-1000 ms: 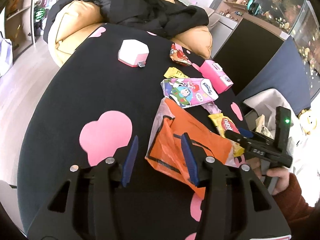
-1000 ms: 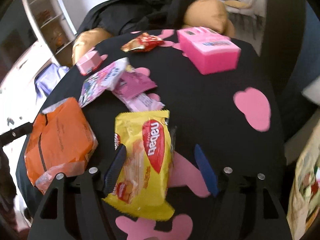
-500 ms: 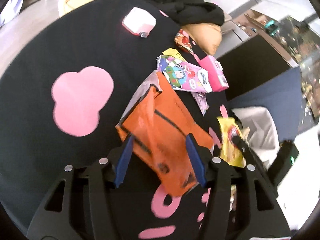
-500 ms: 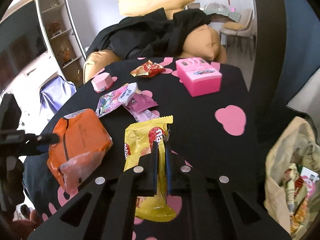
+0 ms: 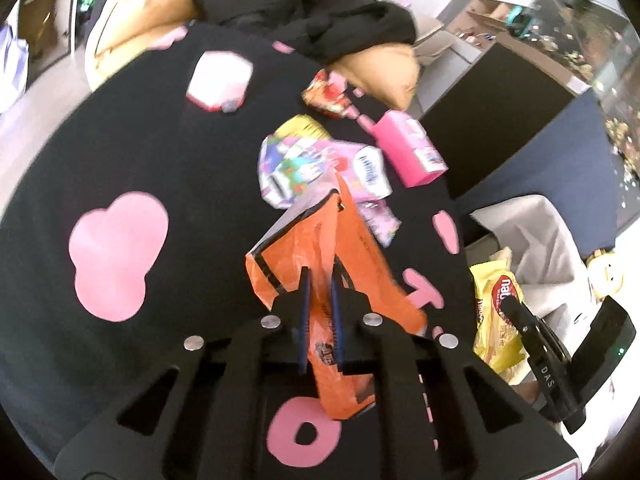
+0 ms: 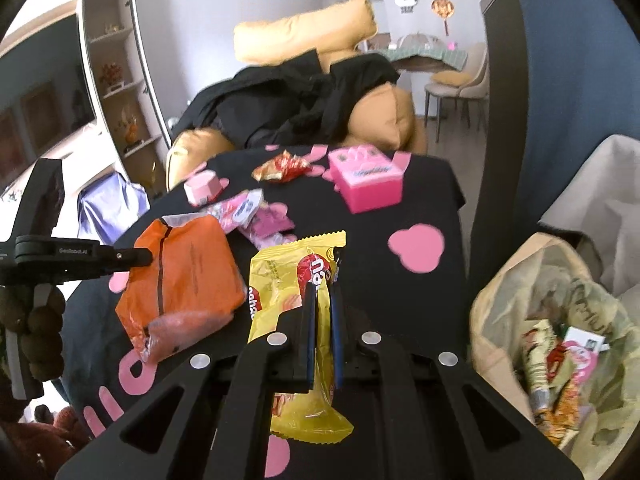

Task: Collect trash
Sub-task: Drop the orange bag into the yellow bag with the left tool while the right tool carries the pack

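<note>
left gripper [image 5: 320, 280]: crinkled orange plastic packet [image 5: 352, 248] is being pinched, lifted above the black pink-patterned table [image 5: 160, 152] | right gripper [image 6: 323, 300]: yellow foil snack wrapper [image 6: 292, 276] is being clamped, held beside the open beige trash bag [image 6: 500, 280]

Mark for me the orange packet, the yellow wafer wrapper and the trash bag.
orange packet [image 5: 352, 256], left wrist view, on its creased orange face above the fingers.
yellow wafer wrapper [image 6: 280, 276], right wrist view, on the yellow panel left of the red logo.
trash bag [image 6: 504, 280], right wrist view, on its pale upper rim.
</note>
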{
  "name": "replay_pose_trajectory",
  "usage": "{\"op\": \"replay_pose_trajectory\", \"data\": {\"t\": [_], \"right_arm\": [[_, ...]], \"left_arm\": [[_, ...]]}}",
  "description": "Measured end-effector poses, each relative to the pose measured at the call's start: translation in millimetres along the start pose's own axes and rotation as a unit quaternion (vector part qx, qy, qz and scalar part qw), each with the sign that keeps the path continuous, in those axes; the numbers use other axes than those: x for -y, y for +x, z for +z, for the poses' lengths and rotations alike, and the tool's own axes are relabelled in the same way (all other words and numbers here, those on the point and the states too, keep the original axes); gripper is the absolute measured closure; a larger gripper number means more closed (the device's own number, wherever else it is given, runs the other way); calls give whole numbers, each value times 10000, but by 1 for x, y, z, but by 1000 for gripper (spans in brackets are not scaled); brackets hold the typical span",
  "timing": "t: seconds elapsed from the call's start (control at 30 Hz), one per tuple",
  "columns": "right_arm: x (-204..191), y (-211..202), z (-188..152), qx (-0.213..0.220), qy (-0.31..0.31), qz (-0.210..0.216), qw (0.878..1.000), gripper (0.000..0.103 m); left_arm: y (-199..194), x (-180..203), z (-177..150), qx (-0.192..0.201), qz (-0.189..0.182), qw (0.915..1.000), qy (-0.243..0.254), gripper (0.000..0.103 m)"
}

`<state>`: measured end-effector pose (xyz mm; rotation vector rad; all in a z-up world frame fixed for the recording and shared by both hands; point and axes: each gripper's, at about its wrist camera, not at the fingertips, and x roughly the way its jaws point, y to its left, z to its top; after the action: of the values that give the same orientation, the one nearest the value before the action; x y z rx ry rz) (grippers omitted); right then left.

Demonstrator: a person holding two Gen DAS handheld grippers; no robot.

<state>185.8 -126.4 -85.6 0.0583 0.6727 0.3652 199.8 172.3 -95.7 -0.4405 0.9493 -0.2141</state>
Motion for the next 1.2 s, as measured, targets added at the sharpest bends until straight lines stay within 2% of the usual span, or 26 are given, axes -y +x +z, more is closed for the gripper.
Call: {"op": "replay_pose_trajectory", "data": {"t": [0.37,0.67,0.87,1.1,1.2], "right_arm": [[14,-75,20,806,-246,-363,9958,95],[60,-140,27,1333,-158,-1030,9856,95],[105,-180,15,1546,67,-1582,9752,95],[155,-206,-6,1511,322,-2163,9640,95],[169,-214,-13,1461,348,-2357,9602,95]], "left_arm": [[-59,67,13,700,-361,9939,766,95],[-81,158,17,971,-894,9790,1556,95],[-57,225,7,708,-1278,9663,2118,95],[15,299,-12,-37,-1854,9506,2488,95],[53,324,-22,-296,-1911,9474,2550,95]]}}
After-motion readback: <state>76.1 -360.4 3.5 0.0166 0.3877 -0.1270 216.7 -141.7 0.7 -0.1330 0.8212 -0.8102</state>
